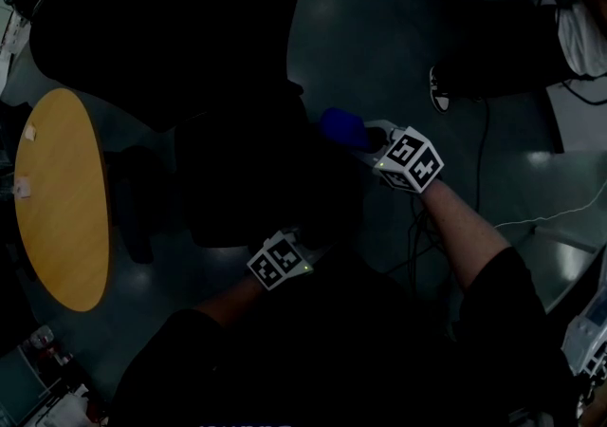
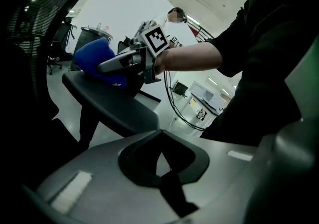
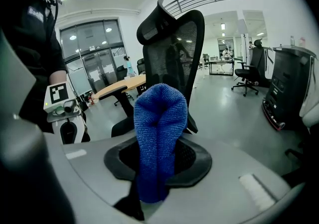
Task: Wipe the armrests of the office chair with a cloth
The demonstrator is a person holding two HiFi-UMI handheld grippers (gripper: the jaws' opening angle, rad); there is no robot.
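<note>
Blue cloth (image 3: 159, 133), folded, clamped in right gripper (image 3: 157, 178), long axis along jaws, on office chair armrest (image 2: 107, 101). Open floor (image 1: 379, 27) beyond armrest's outer edge. Left gripper (image 2: 162, 168) closed, empty, near armrest.

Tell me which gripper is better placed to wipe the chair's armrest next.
Right. The right gripper has the blue cloth clamped in its fingers, right at the armrest. The left gripper is shut, holds nothing, and sits apart from that armrest.
</note>
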